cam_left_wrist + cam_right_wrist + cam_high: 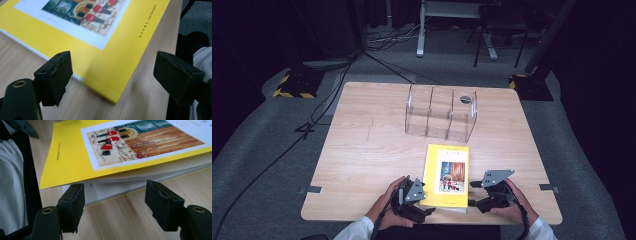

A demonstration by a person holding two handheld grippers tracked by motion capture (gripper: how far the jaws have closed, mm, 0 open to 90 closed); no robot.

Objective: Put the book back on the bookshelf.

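Getting the yellow book [447,175] off the surface [362,150] near its front edge: both grippers flank it, left gripper [112,75] and right gripper [115,205] with jaws spread, pinching nothing. I'd slide the right one under the lifted cover, then squeeze evenly.

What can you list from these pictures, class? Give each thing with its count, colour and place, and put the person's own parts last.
book: one, yellow cover with a picture on a white panel, flat on the near middle of the table, its cover slightly lifted at the edge facing the right gripper
organiser: one, clear plastic with three compartments, behind the book, nothing in it
table: one, light wood, centre of the room
floor: grey carpet, with black cables at left
stand bases: two, black with yellow stripes, beyond the far corners
left gripper: one, black, fingers open at the book's near left corner
right gripper: one, black, fingers open at the book's right edge
hands: two, with white sleeves, at the near edge
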